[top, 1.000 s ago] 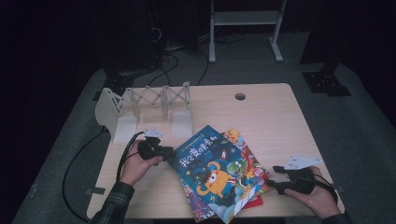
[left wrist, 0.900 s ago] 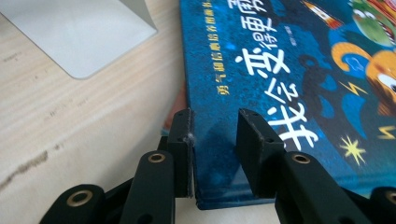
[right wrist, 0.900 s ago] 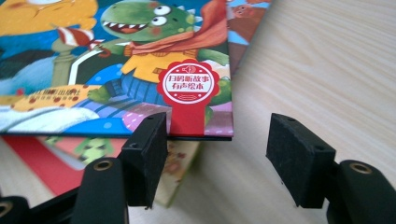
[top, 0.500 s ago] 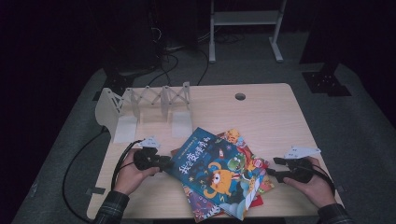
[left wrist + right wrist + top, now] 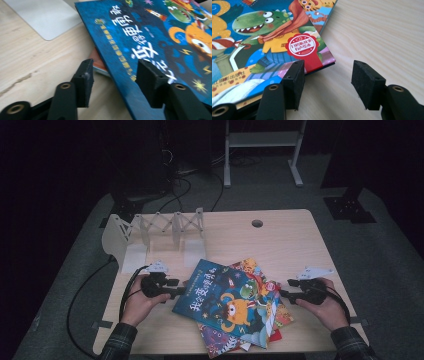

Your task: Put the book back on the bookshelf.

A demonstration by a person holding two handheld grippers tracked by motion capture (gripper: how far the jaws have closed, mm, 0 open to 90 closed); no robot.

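Observation:
A pile of picture books lies at the table's front middle, with a blue book [image 5: 225, 297] on top. My left gripper [image 5: 181, 290] is at the blue book's left edge. In the left gripper view it [image 5: 115, 83] is open, and the blue book's [image 5: 155, 32] edge runs between the jaws, above an orange book [image 5: 98, 62]. My right gripper [image 5: 284, 295] is just right of the pile. It [image 5: 327, 82] is open on bare table, its left pad beside the corner of a dinosaur book [image 5: 274, 42].
A white folding book rack [image 5: 150, 232] stands at the back left of the wooden table [image 5: 290, 250], and its base plate [image 5: 47, 17] lies close to the blue book. A round cable hole [image 5: 257, 223] sits at the back. Cables trail off the left edge.
My right gripper has moved left and forward, up to the pile's right side. The blue book has shifted a little to the left, to the left gripper's jaws.

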